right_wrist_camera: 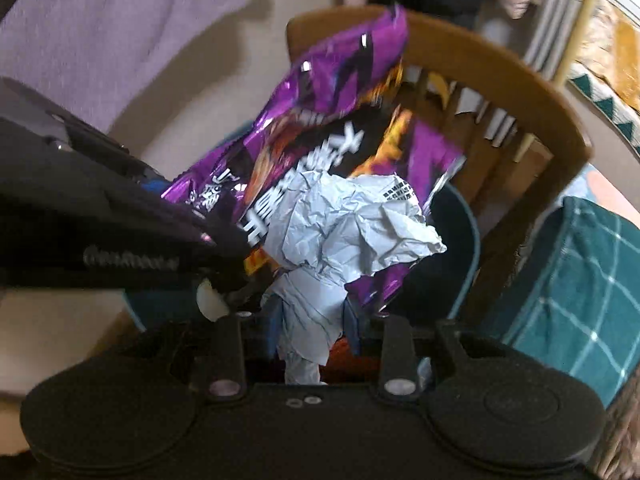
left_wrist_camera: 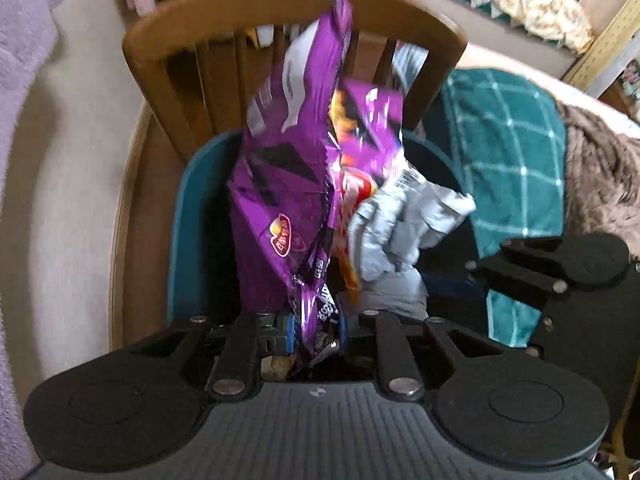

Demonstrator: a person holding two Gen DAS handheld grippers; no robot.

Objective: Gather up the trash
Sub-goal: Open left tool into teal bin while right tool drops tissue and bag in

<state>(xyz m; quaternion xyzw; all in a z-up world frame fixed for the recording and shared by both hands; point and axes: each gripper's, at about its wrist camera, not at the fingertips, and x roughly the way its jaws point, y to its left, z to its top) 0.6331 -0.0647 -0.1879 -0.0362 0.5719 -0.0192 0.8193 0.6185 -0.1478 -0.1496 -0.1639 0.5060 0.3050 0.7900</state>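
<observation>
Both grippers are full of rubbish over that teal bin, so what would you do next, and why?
Probably open the right gripper first. It is shut on the paper, the left gripper on the purple bag, and both hang just above the bin on the chair. The paper should drop into the bin.

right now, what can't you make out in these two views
- Inside of the teal bin: hidden in both views by the purple snack bag and crumpled paper.
- Text on the bag: motion-blurred, unreadable in both.
- Left gripper pad contact: bag folds cover it, left wrist view.
- Right gripper fingertips: mostly behind the paper.
- Chair seat and legs: blocked by bin and trash.
</observation>
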